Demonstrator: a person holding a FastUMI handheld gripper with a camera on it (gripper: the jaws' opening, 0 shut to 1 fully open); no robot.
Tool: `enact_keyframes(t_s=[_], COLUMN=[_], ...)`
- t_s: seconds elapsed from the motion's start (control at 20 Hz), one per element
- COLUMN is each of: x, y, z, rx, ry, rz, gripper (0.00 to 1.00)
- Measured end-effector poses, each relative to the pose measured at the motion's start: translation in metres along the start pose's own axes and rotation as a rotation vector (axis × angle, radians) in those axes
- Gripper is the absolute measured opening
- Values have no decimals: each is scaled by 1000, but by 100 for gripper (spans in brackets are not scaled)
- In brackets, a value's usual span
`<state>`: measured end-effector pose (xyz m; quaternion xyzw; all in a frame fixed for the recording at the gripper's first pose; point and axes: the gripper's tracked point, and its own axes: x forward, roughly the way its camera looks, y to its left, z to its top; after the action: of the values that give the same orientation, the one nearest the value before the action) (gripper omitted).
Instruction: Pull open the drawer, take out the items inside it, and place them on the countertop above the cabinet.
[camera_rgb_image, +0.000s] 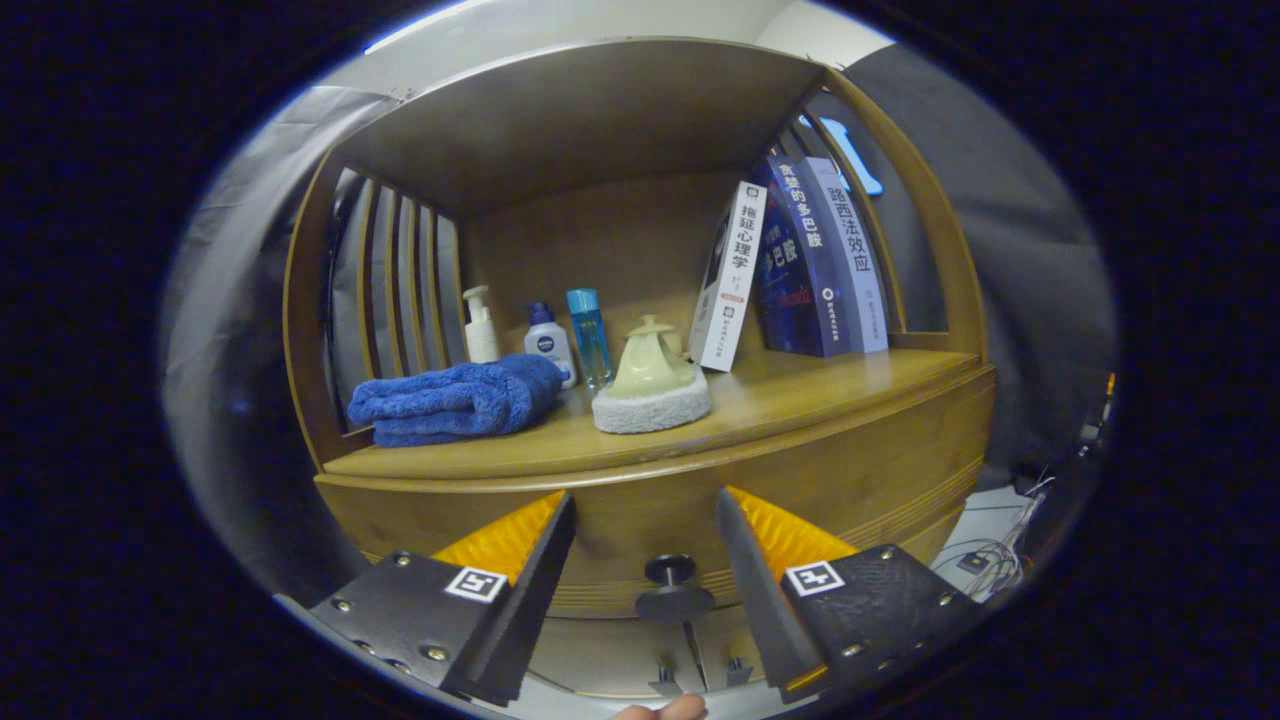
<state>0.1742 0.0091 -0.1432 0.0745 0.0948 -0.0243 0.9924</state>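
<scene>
While the gripper (645, 520) stood with fingers apart, the drawer's small round knob (672, 583) lay between them: rigid, probably slick, best pinched at its stem.

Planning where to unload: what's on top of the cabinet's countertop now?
On the countertop: blue towel, three bottles, scrub brush, leaning books. Drawer shut, contents hidden. Tool open, knob between fingers.
</scene>
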Motion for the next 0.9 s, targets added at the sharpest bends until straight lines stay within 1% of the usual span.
enact_keyframes(t_s=[0.2,0.4,0.55,0.75,0.9], x=[-1,-3,-9,-25,-45], y=[0,-4,0,-3,-3], z=[1,3,13,25,43], rx=[-9,-38,-37,-30,-38], ry=[23,47,24,15,-5], rz=[-6,-35,-33,-47,-51], gripper=[86,89,89,89,89])
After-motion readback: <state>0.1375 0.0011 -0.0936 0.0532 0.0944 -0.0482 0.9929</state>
